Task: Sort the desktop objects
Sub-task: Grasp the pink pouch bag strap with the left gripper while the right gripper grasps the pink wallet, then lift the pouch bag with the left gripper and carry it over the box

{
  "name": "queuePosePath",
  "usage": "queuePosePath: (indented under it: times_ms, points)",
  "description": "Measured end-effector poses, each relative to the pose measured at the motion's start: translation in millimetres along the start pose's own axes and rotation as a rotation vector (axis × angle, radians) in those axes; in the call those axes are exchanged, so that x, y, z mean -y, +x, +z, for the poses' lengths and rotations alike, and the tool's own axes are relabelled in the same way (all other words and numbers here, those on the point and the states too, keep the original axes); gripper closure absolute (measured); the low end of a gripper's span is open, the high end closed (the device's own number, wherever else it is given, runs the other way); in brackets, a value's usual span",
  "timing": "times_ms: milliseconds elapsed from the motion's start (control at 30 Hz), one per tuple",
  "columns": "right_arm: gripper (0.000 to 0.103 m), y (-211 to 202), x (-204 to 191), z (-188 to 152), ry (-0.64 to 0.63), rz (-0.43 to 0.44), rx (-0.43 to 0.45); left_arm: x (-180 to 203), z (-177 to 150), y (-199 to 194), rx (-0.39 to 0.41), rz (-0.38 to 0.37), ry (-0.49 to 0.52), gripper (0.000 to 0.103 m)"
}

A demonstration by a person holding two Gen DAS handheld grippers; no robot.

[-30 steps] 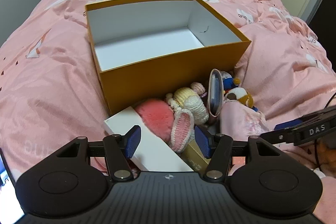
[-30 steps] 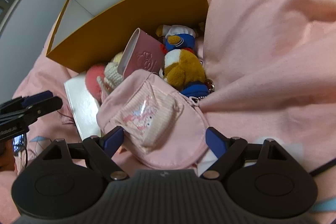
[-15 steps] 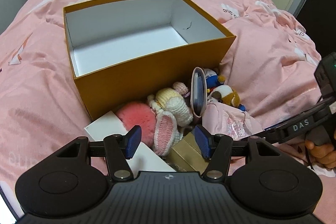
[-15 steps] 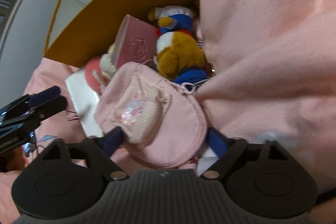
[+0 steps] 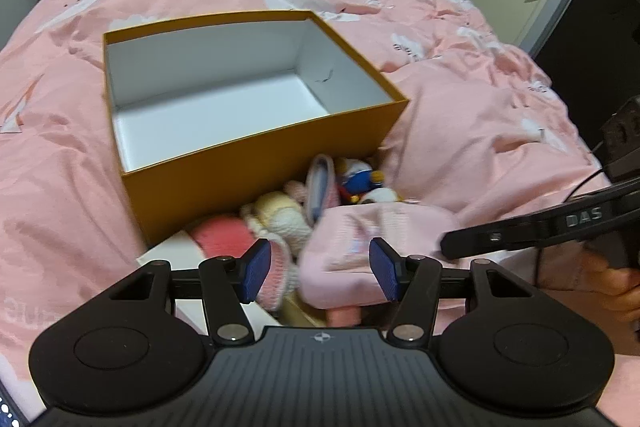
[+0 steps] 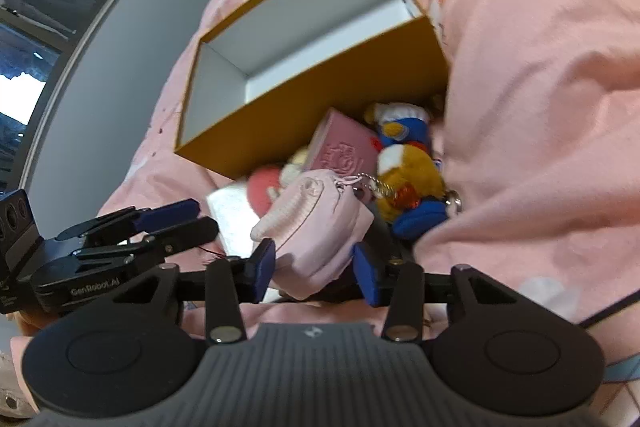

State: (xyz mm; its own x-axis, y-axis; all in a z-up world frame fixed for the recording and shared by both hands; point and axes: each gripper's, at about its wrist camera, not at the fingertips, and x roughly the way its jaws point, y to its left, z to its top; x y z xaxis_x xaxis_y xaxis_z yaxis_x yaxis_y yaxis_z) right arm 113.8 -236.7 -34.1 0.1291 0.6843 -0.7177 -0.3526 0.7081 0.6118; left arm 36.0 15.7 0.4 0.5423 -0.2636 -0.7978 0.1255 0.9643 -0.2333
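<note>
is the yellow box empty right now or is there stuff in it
Empty. The yellow box shows only its bare white floor and walls; the toys lie outside against its front wall.

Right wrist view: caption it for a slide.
Right gripper clamps a pink pouch beside the empty yellow box.

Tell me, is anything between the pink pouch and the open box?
Nothing visible blocks it. The right gripper holds the pouch; the toys lie lower, before the box, which is open on top.
</note>
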Motion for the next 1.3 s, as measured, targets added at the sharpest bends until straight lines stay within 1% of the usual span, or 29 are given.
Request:
queuePosePath:
  times_ms: [67,133,167,200,233,300,333,367,500,600,733,767,800,833,900,967,1033,1100,1133,1167,1267,1300]
  points:
    - [0.060,1.0,-6.2,-0.5,-0.015,0.051,0.015,1.0,1.8,-4.2,0.004,-0.025,-0.010,0.039]
    - [0.061,2.7,-13.6,-0.7,-0.030,0.136,0.021,2.4,3.2,-10.7,0.017,-0.044,-0.010,0.039]
    - [0.061,4.9,-16.8,0.4,-0.028,0.167,0.026,4.6,4.0,-14.3,0.028,-0.036,0.005,0.039]
    - [0.061,7.5,-19.8,1.3,-0.027,0.171,0.029,7.2,4.8,-16.7,0.036,-0.024,0.027,0.041]
    - [0.061,10.4,-22.5,3.9,-0.030,0.175,0.035,11.3,5.0,-19.7,0.049,0.010,0.063,0.042]
    - [0.061,13.9,-28.4,7.9,-0.034,0.191,0.041,17.3,5.7,-22.9,0.063,0.067,0.126,0.042]
    - [0.061,15.2,-31.6,9.5,-0.041,0.194,0.045,18.2,5.8,-24.4,0.058,0.075,0.144,0.042]
    - [0.061,16.2,-34.3,10.9,-0.051,0.192,0.050,18.7,6.0,-25.6,0.053,0.075,0.156,0.042]
    - [0.063,15.0,-38.9,16.2,-0.060,0.191,0.068,23.5,5.2,-30.4,0.025,0.023,0.213,0.042]
    - [0.067,15.0,-41.5,18.7,-0.065,0.196,0.071,35.3,6.7,-24.1,0.011,0.018,0.274,0.042]
    - [0.067,19.7,-49.5,16.6,-0.090,0.192,0.055,48.5,12.6,-6.5,-0.003,0.041,0.324,0.043]
    - [0.067,20.5,-50.4,16.1,-0.094,0.191,0.052,49.1,14.5,-1.6,-0.012,0.049,0.321,0.049]
    - [0.067,20.6,-50.5,15.6,-0.098,0.189,0.052,48.8,15.9,2.3,-0.021,0.053,0.319,0.053]
    - [0.067,19.1,-50.1,15.5,-0.101,0.187,0.056,48.2,17.1,6.7,-0.032,0.053,0.315,0.062]
    - [0.066,12.4,-49.6,17.1,-0.108,0.183,0.081,45.9,18.1,10.4,-0.041,0.046,0.300,0.064]
    - [0.059,-0.4,-47.8,20.9,-0.117,0.186,0.131,43.2,18.8,10.0,-0.041,0.032,0.284,0.069]
    - [0.058,-12.5,-43.4,25.8,-0.120,0.173,0.186,39.3,20.2,8.7,-0.035,0.020,0.259,0.073]
    - [0.058,-12.6,-36.8,32.2,-0.115,0.118,0.208,32.2,22.0,6.3,-0.032,0.006,0.218,0.076]
    - [0.057,-9.0,-32.8,34.6,-0.107,0.080,0.200,28.5,23.2,3.1,-0.029,0.003,0.201,0.079]
    - [0.058,-1.4,-30.0,37.2,-0.101,0.031,0.185,24.5,25.0,-2.0,-0.022,0.006,0.187,0.080]
    - [0.057,25.8,-29.3,40.0,-0.136,-0.095,0.152,12.0,30.1,-19.6,0.012,0.054,0.141,0.080]
    - [0.057,35.5,-30.9,40.9,-0.148,-0.124,0.141,7.5,31.4,-24.4,0.016,0.067,0.125,0.080]
